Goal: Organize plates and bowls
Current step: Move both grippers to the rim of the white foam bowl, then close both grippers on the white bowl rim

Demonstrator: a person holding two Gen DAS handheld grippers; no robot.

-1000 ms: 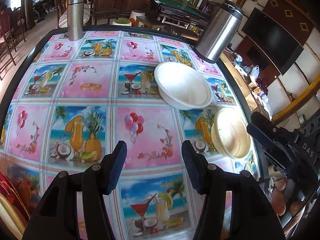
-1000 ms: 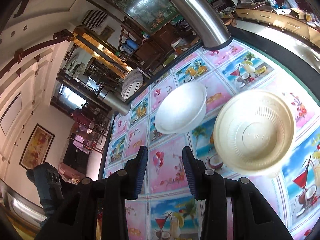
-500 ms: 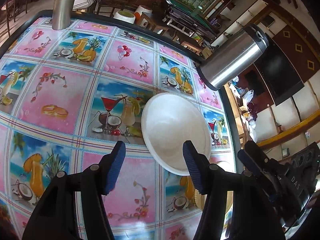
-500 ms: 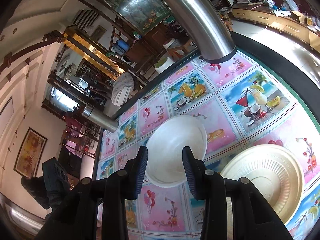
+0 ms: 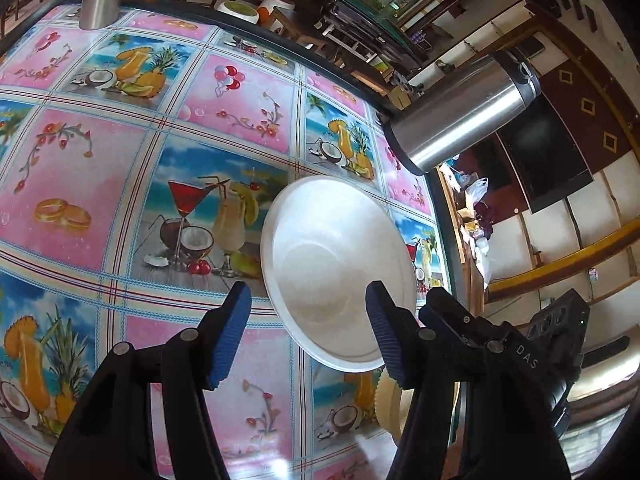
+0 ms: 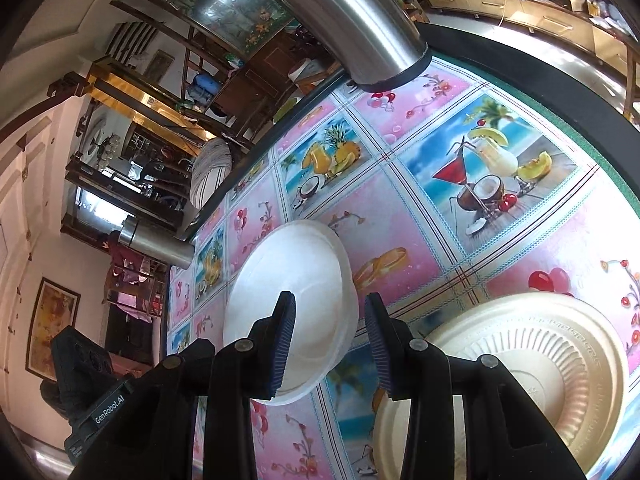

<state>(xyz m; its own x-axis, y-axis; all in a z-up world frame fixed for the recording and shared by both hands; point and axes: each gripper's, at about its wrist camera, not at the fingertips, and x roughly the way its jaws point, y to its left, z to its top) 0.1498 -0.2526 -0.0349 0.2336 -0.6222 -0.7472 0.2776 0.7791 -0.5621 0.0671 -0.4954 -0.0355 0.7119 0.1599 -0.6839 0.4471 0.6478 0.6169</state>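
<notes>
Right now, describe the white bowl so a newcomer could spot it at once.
Start at the table under the bright tablecloth printed with cocktails and fruit, and find the big steel flask at its far right corner. Just in front of that flask sits the white bowl, upright and empty. Unlike the ridged cream plate beside it, it is plain white, smooth and deep.

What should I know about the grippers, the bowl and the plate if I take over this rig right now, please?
Left gripper: open, empty, its fingers straddling the near rim of the white bowl without pressing it.
Right gripper: open, empty, aimed at the same bowl's side.
Beige ridged plate: flat on the tablecloth, beside the bowl, apart from it.
Done: nothing stacked or gripped yet.
Left: probably grasp the bowl, then gather bowl and plate together.
</notes>
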